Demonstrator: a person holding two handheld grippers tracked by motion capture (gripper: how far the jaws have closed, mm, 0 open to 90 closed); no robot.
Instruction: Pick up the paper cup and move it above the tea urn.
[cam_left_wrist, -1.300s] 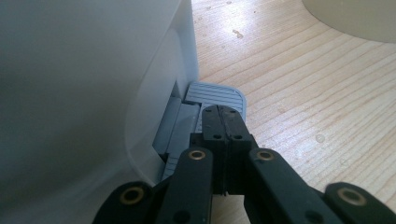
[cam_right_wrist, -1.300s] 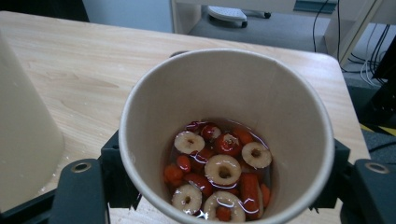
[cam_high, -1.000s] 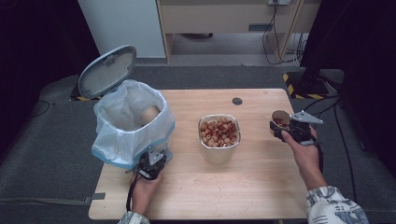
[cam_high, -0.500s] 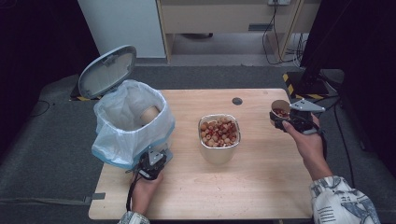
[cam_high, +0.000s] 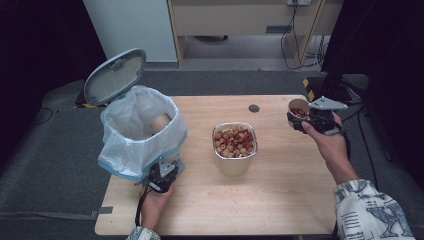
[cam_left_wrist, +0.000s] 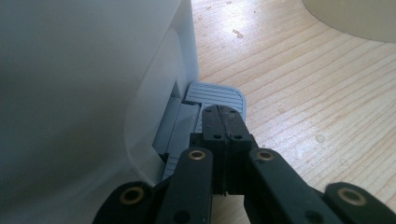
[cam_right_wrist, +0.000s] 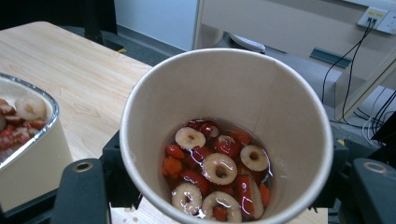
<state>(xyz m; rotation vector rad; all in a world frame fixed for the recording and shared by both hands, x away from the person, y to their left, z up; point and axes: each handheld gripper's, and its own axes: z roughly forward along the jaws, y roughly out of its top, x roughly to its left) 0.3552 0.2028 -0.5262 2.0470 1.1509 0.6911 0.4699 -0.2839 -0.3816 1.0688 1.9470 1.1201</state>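
Two grippers busy: right gripper (cam_high: 305, 120) clamps a paper cup (cam_high: 298, 107) of red and white slices, held over the table's (cam_high: 280, 200) far right edge. Left gripper (cam_high: 162, 175), jaws fully closed, presses the bin's (cam_high: 140, 132) pedal (cam_left_wrist: 217, 95) near left; lid (cam_high: 115, 75) up. Tin (cam_high: 235, 147) sits mid-table.

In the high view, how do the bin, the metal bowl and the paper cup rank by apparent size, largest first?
1. bin, clearly largest.
2. metal bowl.
3. paper cup, smallest; it is held above the table, yet still looks smaller.
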